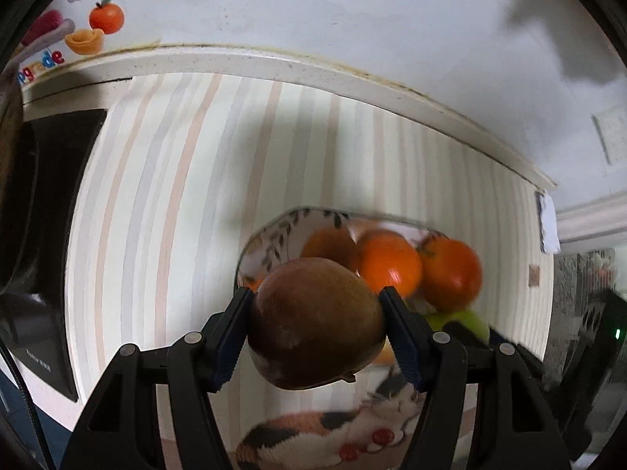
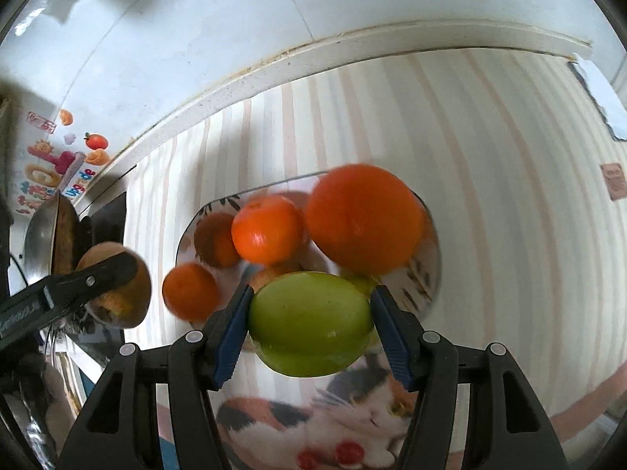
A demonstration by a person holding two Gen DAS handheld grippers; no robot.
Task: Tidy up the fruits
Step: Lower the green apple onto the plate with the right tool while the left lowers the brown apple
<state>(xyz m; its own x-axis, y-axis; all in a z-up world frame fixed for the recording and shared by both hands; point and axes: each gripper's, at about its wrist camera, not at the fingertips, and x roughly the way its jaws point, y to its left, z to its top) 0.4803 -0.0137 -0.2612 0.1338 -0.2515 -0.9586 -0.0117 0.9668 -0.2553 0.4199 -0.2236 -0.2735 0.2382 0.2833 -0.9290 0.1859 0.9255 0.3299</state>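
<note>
Worktop (image 2: 509,196) carries a striped cloth and abuts a white wall. Plate (image 2: 431,274), leaf-patterned, rests on the striped cloth and holds several oranges; the largest orange (image 2: 362,217) sits at its right side, and 1 small orange (image 2: 190,291) lies at the plate's left edge. Left tongs (image 1: 315,323) clamp a brown pear (image 1: 315,321) between both pads, held in front of the plate. Right tongs (image 2: 309,323) clamp a green apple (image 2: 309,323) above the plate's near edge. Cat picture (image 2: 313,423) shows beneath the tongs.
</note>
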